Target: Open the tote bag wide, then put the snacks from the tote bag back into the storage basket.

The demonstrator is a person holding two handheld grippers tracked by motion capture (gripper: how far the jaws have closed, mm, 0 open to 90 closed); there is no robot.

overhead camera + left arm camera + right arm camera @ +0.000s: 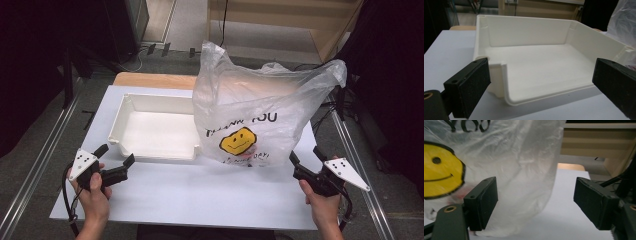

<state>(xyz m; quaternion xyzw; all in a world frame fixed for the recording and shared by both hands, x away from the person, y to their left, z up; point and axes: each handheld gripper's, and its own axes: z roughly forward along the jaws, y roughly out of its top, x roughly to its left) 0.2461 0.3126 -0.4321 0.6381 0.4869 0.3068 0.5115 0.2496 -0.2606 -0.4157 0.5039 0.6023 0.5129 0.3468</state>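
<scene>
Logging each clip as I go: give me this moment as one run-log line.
left tongs: open, facing white tray | right tongs: open, near plastic bag | bag: upright on table, beside tray | nothing held

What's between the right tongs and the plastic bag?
Bare white table: the high view shows an open gap between the right tongs and the plastic bag.

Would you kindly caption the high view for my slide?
Two open hand-held grippers, left gripper and right gripper, face a white tray and smiley plastic bag.
</scene>
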